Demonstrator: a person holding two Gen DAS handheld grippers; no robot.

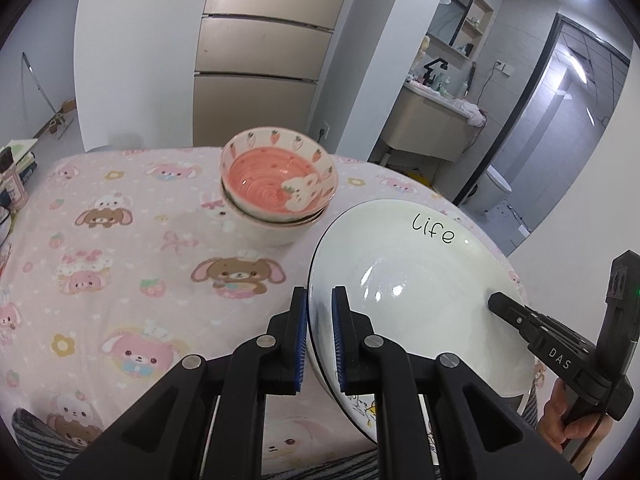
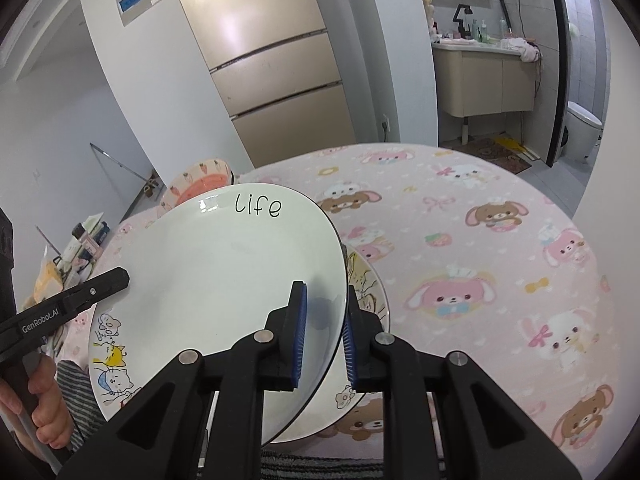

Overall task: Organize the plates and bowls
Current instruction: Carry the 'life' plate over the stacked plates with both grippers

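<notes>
A white plate (image 1: 416, 280) marked "Life" is held between both grippers, tilted, just above a cartoon-cat plate (image 2: 116, 364) lying on the table. My left gripper (image 1: 320, 336) is shut on the white plate's left rim. My right gripper (image 2: 324, 336) is shut on its right rim (image 2: 240, 280); one of its fingers shows in the left wrist view (image 1: 516, 316). Stacked bowls, the top one pink inside with a strawberry rim and a bunny (image 1: 278, 184), stand farther back on the table; their rim peeks out behind the plate in the right wrist view (image 2: 200, 184).
The round table has a pink cartoon-bunny cloth (image 2: 480, 280). Books and small items (image 2: 80, 248) sit at its left edge. A beige fridge (image 1: 264, 52) stands behind the table. A bathroom doorway (image 2: 520, 80) opens at the back right.
</notes>
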